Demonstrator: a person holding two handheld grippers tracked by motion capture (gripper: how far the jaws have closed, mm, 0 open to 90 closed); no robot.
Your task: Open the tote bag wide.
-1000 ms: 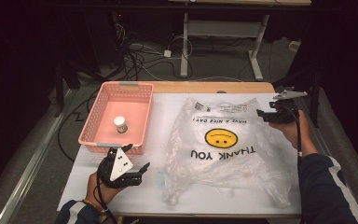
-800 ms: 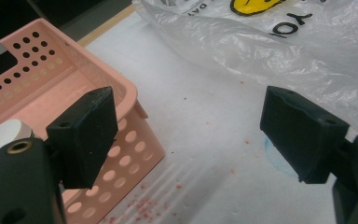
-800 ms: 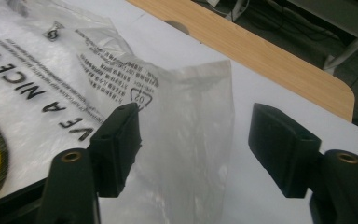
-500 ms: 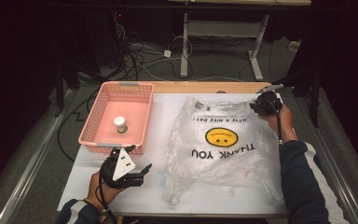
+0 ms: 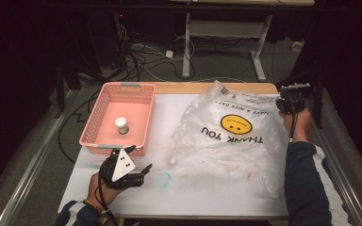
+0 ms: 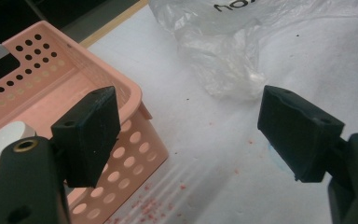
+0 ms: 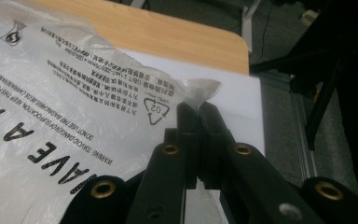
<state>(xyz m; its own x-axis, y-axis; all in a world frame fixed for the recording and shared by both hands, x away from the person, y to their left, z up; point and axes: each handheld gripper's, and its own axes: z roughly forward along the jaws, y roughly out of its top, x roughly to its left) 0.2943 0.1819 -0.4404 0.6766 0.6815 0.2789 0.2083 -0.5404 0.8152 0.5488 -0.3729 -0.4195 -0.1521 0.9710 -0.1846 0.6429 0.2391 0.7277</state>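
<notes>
White table (image 5: 207, 193) amid dark, cable-strewn floor (image 5: 155, 56).

A white-topped table (image 5: 198, 188) with a wooden far edge. A pink perforated basket (image 5: 104, 121) sits at centre left; a clear plastic bag (image 5: 226, 141) with a smiley face lies spread at centre right.
</notes>
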